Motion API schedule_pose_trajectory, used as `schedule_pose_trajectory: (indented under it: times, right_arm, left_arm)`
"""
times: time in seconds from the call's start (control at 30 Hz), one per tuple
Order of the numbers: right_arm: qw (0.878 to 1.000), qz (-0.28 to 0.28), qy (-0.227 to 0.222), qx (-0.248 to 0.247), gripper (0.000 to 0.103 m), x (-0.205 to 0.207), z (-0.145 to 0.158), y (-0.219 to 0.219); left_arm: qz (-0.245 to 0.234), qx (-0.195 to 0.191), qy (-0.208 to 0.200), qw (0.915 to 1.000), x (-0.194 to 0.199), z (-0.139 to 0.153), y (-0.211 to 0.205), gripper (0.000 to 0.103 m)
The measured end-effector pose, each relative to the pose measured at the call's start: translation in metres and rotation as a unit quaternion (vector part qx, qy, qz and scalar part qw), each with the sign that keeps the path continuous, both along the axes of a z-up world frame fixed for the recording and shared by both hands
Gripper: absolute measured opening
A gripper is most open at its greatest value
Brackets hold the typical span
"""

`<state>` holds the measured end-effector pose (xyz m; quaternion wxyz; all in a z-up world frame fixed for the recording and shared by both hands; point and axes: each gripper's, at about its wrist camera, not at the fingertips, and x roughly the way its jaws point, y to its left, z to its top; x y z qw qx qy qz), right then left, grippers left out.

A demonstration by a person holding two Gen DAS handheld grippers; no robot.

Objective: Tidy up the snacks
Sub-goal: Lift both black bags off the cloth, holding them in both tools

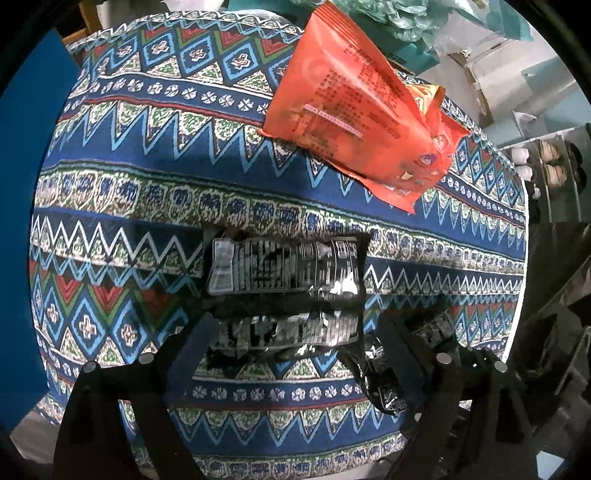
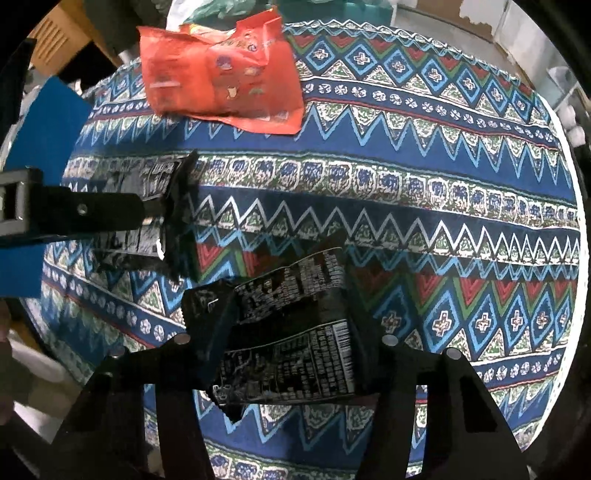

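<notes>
- Left wrist view looks steeply down along its own gripper's fingers, close above the round table under a blue zigzag-patterned cloth (image 1: 155,155); a black printed snack packet (image 1: 284,267) lies just ahead
- Right wrist view faces likewise, equally near
- Both share the cloth and the crumpled orange foil snack bag (image 1: 354,110) (image 2: 221,81) at the far edge

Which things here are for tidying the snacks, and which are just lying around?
For the job: orange snack packet, black snack packets, crumpled black packet.
Just lying about: teal plastic bag, cardboard box, shoes, blue board.
</notes>
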<state>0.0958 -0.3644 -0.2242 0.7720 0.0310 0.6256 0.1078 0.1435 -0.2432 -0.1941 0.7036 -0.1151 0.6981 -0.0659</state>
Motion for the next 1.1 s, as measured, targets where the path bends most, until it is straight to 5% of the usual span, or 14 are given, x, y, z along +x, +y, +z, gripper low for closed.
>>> schedule_pose_trajectory:
  times: [0.13, 0.2, 0.37, 0.57, 0.83, 0.93, 1.1]
  right_arm:
    - [1.000, -0.007, 0.014, 0.007, 0.065, 0.008, -0.004, -0.008]
    - [1.000, -0.005, 0.016, -0.001, 0.080, 0.008, -0.002, -0.005]
    - [0.999, 0.026, -0.004, -0.020, 0.083, -0.010, 0.001, 0.010]
    - [0.997, 0.055, 0.000, -0.049, 0.084, -0.018, -0.009, 0.026]
    - [0.996, 0.065, -0.010, -0.058, 0.085, -0.015, -0.021, 0.038]
    - [0.995, 0.071, -0.013, -0.062, 0.084, -0.021, -0.024, 0.044]
    - [0.996, 0.070, -0.012, -0.054, 0.069, -0.032, -0.022, 0.047]
  left_arm:
    - [-0.007, 0.003, 0.006, 1.0000, 0.003, -0.004, -0.008, 0.091]
    - [-0.009, 0.008, 0.007, 0.9999, 0.003, -0.006, -0.013, 0.093]
    - [-0.031, 0.032, 0.000, 0.9990, 0.000, -0.013, -0.027, 0.096]
    - [-0.068, 0.059, -0.009, 0.9959, -0.009, -0.028, -0.047, 0.100]
    - [-0.075, 0.041, -0.034, 0.9958, -0.017, -0.037, -0.037, 0.100]
    - [-0.079, 0.048, -0.043, 0.9947, -0.020, -0.037, -0.031, 0.091]
    - [-0.083, 0.041, -0.052, 0.9943, -0.026, -0.025, -0.020, 0.079]
